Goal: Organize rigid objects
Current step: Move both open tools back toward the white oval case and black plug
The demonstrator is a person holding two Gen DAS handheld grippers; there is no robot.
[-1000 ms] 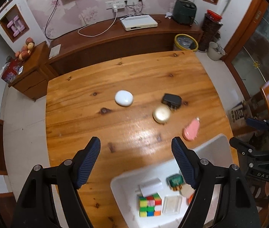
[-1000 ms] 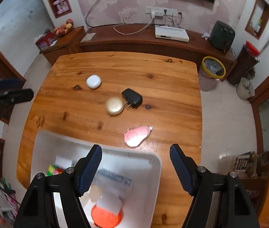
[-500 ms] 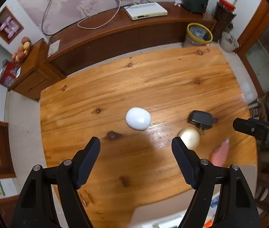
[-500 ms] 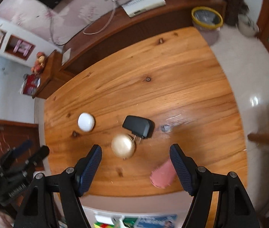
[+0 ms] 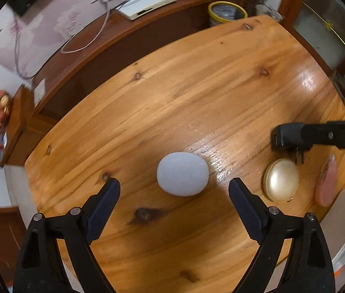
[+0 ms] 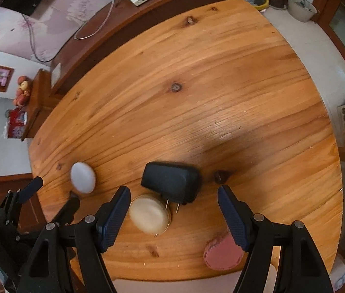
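The white bin [image 6: 197, 285] is showing only its rim at bottom centre; its contents are hidden. The left gripper [image 5: 174, 190], jaws just opening wider, is hanging spread and empty near the white pebble [image 5: 182, 173]. The right gripper [image 6: 173, 202] is hanging spread around the black charger [image 6: 171, 182], not touching.

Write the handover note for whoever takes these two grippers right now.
Left gripper: open, empty, jaws just widened, hanging over the white oval case.
Right gripper: open, empty, above the black charger and gold compact.
All four loose things lie on the table: case at left, charger and compact touching, pink pouch nearest the white bin.
Done: nothing gripped at present.
Left: pick up case, charger, compact and pouch and put them in the bin.
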